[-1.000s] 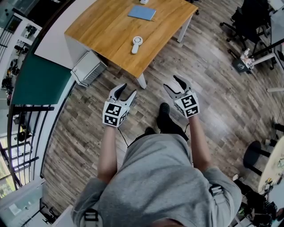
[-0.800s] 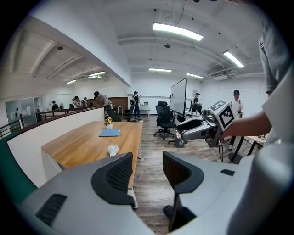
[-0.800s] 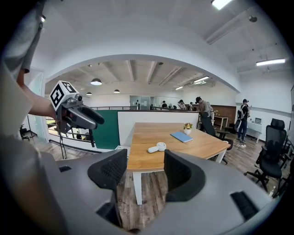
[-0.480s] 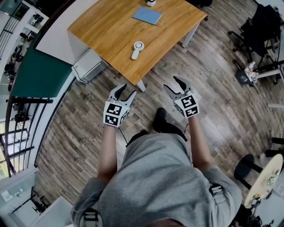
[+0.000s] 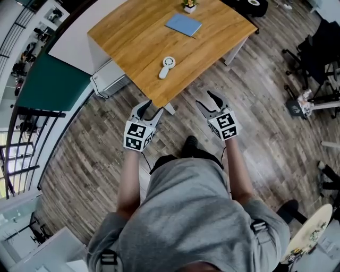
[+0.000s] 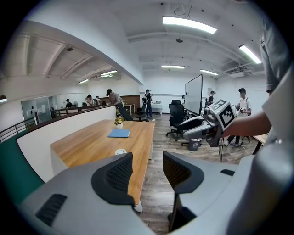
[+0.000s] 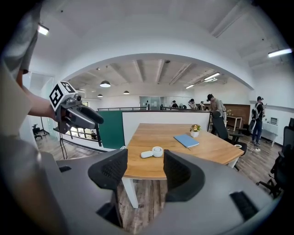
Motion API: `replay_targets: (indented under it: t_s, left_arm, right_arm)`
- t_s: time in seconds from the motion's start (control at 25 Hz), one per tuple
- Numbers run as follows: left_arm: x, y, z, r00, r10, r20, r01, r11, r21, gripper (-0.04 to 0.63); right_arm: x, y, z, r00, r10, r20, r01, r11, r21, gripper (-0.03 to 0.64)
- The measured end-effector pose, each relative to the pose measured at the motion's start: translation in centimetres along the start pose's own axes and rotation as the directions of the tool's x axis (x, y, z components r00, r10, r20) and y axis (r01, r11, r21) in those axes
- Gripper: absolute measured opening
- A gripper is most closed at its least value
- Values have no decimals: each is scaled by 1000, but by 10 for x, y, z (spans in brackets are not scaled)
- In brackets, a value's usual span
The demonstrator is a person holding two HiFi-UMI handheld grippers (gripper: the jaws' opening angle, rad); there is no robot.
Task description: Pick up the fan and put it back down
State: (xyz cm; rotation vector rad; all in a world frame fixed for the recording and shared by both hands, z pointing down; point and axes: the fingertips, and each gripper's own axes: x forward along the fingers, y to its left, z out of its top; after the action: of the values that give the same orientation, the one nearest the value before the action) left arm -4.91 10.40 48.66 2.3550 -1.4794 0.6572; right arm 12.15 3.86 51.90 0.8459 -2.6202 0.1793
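Fan (image 5: pixel 167 67): white, hand-held type, lying flat on the wooden worktop (image 5: pixel 133 37). It sits toward the corner nearest you, set in a little from both edges that meet there. Its round head lies toward the middle of the worktop and its handle toward that near corner. Nothing touches it.

Left tongs (image 5: pixel 154 107): your jaws stand wide apart with nothing between the pads. You hold them over the plank floor (image 5: pixel 90 154), just short of the near corner and angled down toward it. They are well apart from the fan.

Right tongs (image 5: pixel 202 98): your jaws are likewise spread wide and empty. The right gripper view shows the fan through the gap, but it is far beyond the pads, on the worktop. These tongs are also over the floor, off the near right edge of the worktop, level with the left pair.

Other items on the worktop: a blue book (image 5: pixel 183 24) lies flat beyond the fan, toward the far edge. A small potted plant (image 5: pixel 189 6) stands upright at that far edge, just past the book. Both are clear of the fan.

Your stance: you are short of the near corner, with one dark shoe (image 5: pixel 189 143) showing on the floor between your two arms.
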Motion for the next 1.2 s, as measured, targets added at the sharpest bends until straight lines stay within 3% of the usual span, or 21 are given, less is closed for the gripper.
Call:
replay_targets:
  t_s: [0.4,1.2]
  left_arm:
    - [19,10,3,999,30,-12,-30,999,-14,221]
    - [51,43,19,1000,15,6,-15,999,-51,221]
  right_arm:
    - [19,-26,3,1000,26,10,-26,1000,2,252]
    - [43,-51,9,998,24,-51,-24,1000,-5,242]
